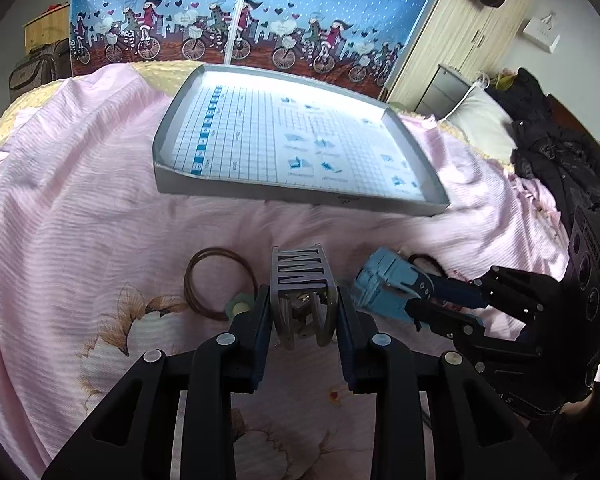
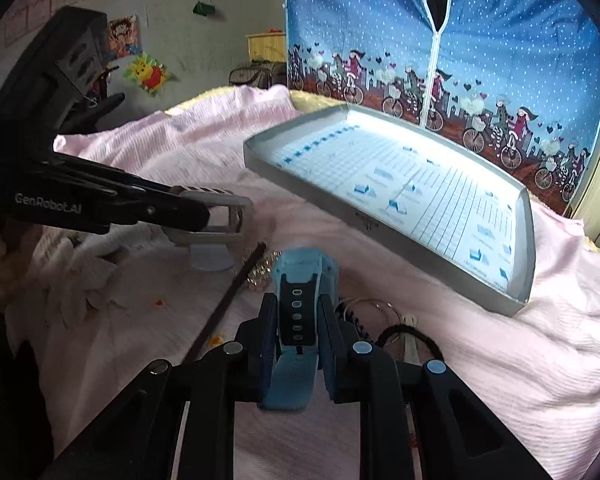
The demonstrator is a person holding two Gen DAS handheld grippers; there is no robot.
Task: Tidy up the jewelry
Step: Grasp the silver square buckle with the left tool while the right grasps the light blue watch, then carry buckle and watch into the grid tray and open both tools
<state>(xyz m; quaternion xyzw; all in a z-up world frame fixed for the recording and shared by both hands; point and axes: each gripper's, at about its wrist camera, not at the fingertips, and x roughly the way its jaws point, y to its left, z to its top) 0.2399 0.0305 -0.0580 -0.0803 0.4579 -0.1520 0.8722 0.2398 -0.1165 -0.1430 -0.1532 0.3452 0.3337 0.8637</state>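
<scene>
Blue watch [image 2: 300, 320] clamped in right gripper [image 2: 298, 344]; left gripper [image 1: 303, 320] grips grey band, possibly bracelet [image 1: 302, 280].

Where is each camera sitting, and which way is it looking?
Left wrist: sits on the left gripper, looking along its fingers, shut on a grey rack, toward the grey tray; the right gripper shows at right.
Right wrist: sits on the right gripper, shut on a blue watch, facing the tray; the left gripper shows at left.
Both share the tray, pink bedspread and blue curtain.
</scene>
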